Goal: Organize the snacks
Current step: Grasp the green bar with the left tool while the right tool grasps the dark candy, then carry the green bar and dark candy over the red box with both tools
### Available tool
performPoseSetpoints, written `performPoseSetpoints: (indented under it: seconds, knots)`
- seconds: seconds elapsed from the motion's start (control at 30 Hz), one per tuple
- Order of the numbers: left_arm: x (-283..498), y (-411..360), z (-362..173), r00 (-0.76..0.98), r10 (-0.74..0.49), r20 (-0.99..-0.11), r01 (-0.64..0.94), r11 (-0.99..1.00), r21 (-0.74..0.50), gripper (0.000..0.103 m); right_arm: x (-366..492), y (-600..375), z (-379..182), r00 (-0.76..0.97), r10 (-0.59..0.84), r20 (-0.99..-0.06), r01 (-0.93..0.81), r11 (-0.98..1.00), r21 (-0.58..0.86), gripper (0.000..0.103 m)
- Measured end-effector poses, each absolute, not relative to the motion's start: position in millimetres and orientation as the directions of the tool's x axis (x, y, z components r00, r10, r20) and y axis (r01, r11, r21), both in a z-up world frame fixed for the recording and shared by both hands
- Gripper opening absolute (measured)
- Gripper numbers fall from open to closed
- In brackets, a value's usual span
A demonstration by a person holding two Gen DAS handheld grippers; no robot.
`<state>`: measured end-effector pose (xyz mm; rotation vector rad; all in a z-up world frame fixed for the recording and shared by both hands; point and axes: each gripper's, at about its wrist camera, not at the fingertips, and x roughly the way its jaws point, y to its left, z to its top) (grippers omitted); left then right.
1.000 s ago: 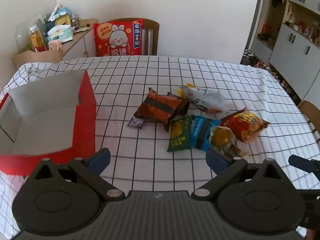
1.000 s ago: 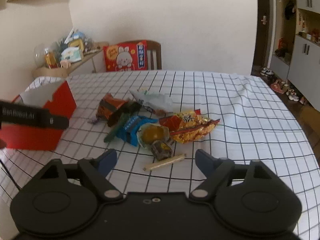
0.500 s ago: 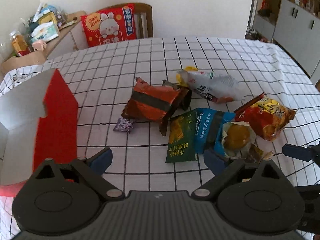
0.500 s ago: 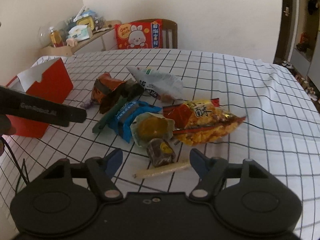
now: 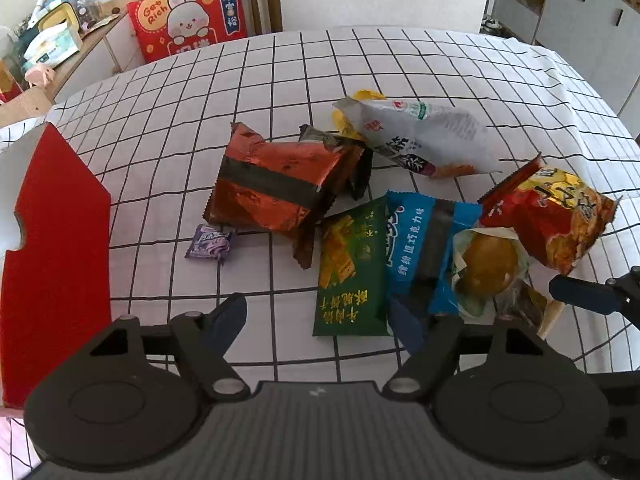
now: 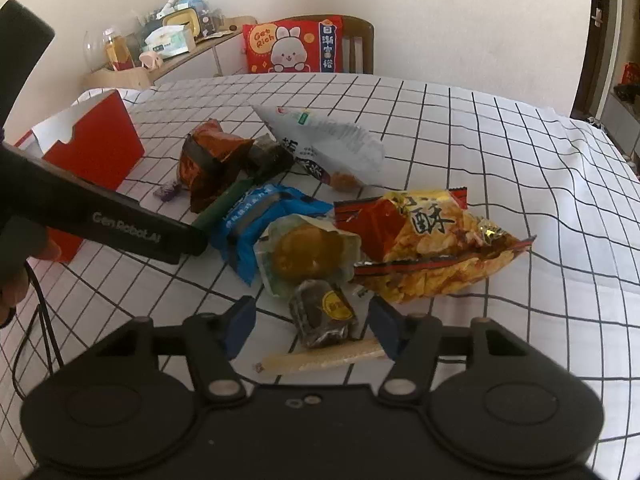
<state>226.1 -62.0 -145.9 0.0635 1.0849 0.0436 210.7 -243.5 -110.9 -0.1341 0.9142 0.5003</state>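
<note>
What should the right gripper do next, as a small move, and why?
Probably ease the right gripper slightly forward and down, then close. Its jaws stand open on either side of the small dark snack packet, which lies at the near edge of the pile, nothing on top of it.

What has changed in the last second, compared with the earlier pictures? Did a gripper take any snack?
Both grippers moved forward and down toward the snack pile. The left gripper now hangs open at the green packet; the right gripper is open around the small dark packet. Nothing was taken hold of. The snacks and the red box stayed in place.
</note>
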Motion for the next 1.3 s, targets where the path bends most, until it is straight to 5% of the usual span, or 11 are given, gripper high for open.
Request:
performPoseSetpoints:
  seconds: [0.7,0.8,1.3]
  knots:
    - [246,-51,-159,0.394,-0.01,-0.919,-0.004,1.0,-0.013,0.038,221,-242,-123,0.479,0.337,-0.811,-0.463,0.881,0.093,0.039]
    - [244,-49,-156,0.395,-0.013,-0.919,-0.02,1.0,-0.023,0.013,218,-244,-121,0.479,0.332,-0.812,-0.456,0.885,0.093,0.038]
    - [205,-35,-113,0.461,-0.015,-0.887,-0.135,0.987,-0.086,0.012,196,-248,-87,0.475,0.402,-0.783,-0.488,0.861,0.146,0.038]
